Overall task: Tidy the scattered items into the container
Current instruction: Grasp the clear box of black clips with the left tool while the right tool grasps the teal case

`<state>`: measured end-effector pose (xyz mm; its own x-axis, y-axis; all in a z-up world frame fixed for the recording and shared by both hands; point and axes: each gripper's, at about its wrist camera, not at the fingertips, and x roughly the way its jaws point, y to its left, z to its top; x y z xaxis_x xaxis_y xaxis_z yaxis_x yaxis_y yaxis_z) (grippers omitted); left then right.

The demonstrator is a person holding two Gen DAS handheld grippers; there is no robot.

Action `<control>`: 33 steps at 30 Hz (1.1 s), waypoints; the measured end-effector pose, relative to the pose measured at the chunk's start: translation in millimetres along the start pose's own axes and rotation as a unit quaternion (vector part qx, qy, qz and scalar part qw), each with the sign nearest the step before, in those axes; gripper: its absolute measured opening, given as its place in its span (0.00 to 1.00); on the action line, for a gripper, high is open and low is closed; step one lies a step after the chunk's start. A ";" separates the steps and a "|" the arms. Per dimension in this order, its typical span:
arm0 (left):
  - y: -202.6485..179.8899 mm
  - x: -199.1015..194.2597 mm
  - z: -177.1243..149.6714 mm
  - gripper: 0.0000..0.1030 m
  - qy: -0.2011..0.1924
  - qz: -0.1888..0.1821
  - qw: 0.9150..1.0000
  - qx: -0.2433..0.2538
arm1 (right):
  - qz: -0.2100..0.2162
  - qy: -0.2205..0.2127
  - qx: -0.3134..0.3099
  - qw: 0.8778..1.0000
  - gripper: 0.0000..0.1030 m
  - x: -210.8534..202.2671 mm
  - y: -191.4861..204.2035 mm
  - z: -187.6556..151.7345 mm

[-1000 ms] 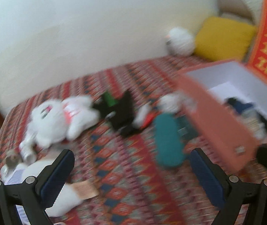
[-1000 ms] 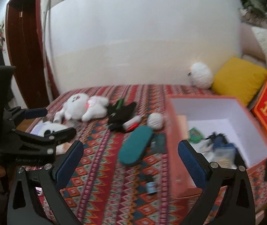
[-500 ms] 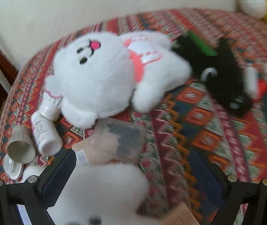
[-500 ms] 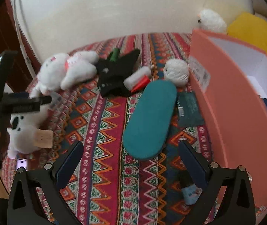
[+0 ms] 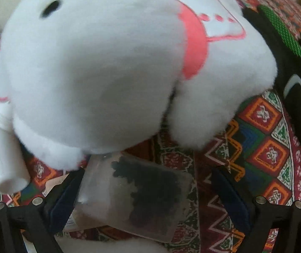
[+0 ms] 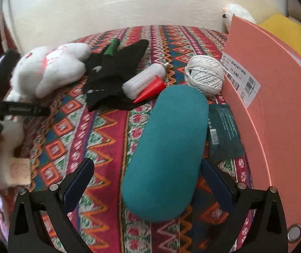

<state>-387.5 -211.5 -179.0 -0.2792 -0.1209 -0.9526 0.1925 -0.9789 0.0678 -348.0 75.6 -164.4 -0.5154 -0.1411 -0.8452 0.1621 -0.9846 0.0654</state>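
Note:
My left gripper (image 5: 148,198) is open and low over the patterned bedspread. A clear pouch with dark contents (image 5: 133,196) lies between its fingers, touching the left pad (image 5: 66,196). Just beyond it a big white plush rabbit (image 5: 108,63) fills the view. My right gripper (image 6: 146,186) is open too, and the near end of a teal oval case (image 6: 167,151) lies between its fingers. The pink box (image 6: 277,105) stands right of the case, with only its outer wall in view.
A yarn ball (image 6: 204,76), a white bottle with a red cone (image 6: 144,80), a black glove (image 6: 112,73) and a dark green packet (image 6: 224,135) lie around the case. A white bottle (image 5: 0,160) lies left of the pouch. A second white plush (image 6: 9,147) sits at the bed's left edge.
My left gripper has moved in close on the rabbit and now straddles the clear pouch. My right gripper has come down and forward until the teal case lies between its fingers.

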 end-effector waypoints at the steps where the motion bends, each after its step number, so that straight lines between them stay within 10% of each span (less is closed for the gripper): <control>1: -1.7 1.2 0.5 0.98 0.003 0.002 1.000 0.003 | 0.000 0.002 0.009 1.000 1.00 5.6 -2.8 2.5; 9: -27.9 -19.8 -15.4 0.72 -0.025 -0.022 0.999 0.031 | 0.043 -0.017 0.052 0.998 0.67 5.6 -34.9 -6.7; 25: -98.7 -124.3 -126.1 0.72 -0.110 -0.102 0.986 0.073 | 0.113 -0.026 -0.005 0.993 0.66 -100.5 -28.2 -94.7; 33: -113.1 -128.8 -158.9 0.72 -0.100 -0.102 0.986 0.084 | 0.101 0.045 -0.036 0.993 0.72 -68.1 -18.7 -143.6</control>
<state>-223.8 -59.1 -111.1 -0.4792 0.0685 -0.8750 -0.0412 -0.9976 -0.0555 -195.1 118.5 -184.2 -0.3884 -0.3225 -0.8632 0.3162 -0.9265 0.2039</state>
